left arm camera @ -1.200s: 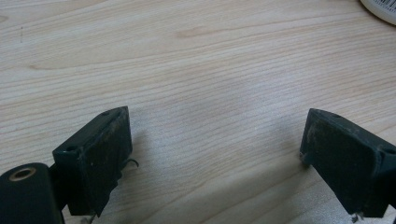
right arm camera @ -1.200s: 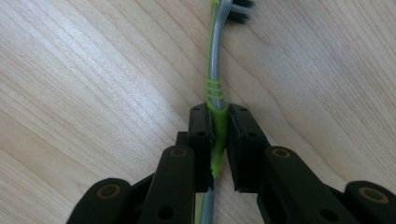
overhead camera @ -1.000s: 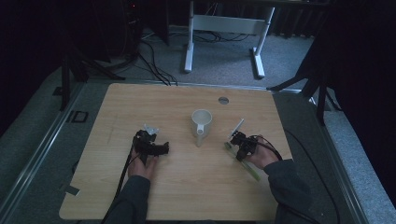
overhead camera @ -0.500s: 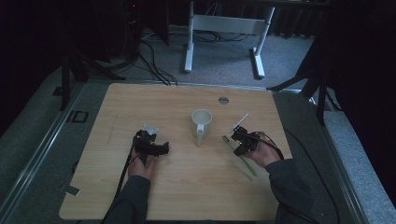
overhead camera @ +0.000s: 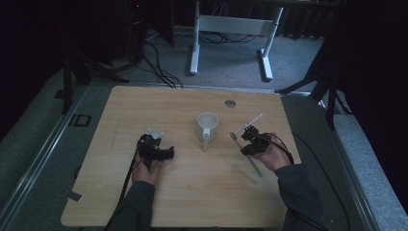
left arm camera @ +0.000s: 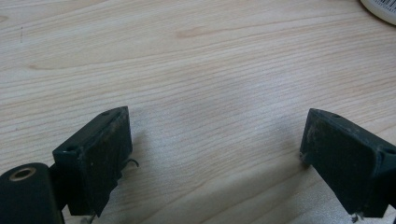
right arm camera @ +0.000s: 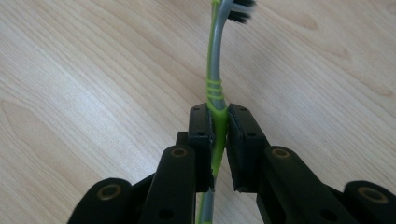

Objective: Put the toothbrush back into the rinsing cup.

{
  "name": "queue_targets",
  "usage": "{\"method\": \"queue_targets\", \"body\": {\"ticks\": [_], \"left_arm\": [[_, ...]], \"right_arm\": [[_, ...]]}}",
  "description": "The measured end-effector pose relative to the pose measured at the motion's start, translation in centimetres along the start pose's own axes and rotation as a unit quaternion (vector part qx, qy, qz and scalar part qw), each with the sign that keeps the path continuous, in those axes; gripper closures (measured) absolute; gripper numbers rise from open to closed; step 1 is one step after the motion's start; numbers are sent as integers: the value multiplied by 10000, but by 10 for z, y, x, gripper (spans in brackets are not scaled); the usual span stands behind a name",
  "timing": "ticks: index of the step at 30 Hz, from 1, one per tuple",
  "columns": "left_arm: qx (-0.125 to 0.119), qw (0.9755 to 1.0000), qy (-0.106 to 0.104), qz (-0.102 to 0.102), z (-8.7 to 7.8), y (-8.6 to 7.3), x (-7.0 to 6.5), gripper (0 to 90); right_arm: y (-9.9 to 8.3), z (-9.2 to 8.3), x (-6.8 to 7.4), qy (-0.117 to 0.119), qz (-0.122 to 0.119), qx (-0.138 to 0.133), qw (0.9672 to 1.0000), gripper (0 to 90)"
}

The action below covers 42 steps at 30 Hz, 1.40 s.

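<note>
- While the right gripper (right arm camera: 219, 126) clamps the green toothbrush (right arm camera: 215, 88) right of the mug (overhead camera: 207, 124), pickup looks done.
- Next, probably: carry it over the mug.
- Left gripper (left arm camera: 215, 154), left of the mug: jaws apart, empty.

Black two-jaw tool (right arm camera: 219, 126) with round brass-ringed screw holes; dark grey sleeves (overhead camera: 300, 192).

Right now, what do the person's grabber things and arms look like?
Both grippers are black. The left gripper has two flat, scuffed rectangular pads with small screw holes. The right gripper has jointed black links with brass-coloured round pins. A black cable trails from the left one. The person wears dark grey long sleeves.
</note>
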State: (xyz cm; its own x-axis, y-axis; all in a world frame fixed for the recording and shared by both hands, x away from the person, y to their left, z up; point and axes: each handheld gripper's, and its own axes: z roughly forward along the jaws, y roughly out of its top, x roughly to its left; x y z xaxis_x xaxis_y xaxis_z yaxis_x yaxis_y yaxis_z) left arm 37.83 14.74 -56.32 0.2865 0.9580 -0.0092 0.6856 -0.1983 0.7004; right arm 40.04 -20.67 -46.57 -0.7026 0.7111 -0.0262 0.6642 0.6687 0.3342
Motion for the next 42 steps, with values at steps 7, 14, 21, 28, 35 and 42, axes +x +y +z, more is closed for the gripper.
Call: {"method": "queue_targets", "body": {"ticks": [7, 14, 21, 28, 35, 42], "left_arm": [[0, 10000, 0, 1, 0, 0, 0, 93], [0, 10000, 0, 1, 0, 0, 0, 93], [0, 10000, 0, 1, 0, 0, 0, 93], [0, 10000, 0, 2, 0, 0, 0, 93], [0, 10000, 1, 9, 0, 0, 0, 93], [1, 10000, 4, 11, 0, 0, 0, 93]], "right_arm": [[2, -3, -1, -14, 49, -172, 9998, 804], [4, -2, 0, -35, 129, -375, 9992, 804], [6, -5, 2, -67, 146, -611, 9980, 804], [8, -7, 4, -86, 158, -804, 9966, 804], [10, -11, 4, -107, 186, -953, 9952, 804], [9, -15, 3, -138, 247, -1119, 9933, 804]]}}
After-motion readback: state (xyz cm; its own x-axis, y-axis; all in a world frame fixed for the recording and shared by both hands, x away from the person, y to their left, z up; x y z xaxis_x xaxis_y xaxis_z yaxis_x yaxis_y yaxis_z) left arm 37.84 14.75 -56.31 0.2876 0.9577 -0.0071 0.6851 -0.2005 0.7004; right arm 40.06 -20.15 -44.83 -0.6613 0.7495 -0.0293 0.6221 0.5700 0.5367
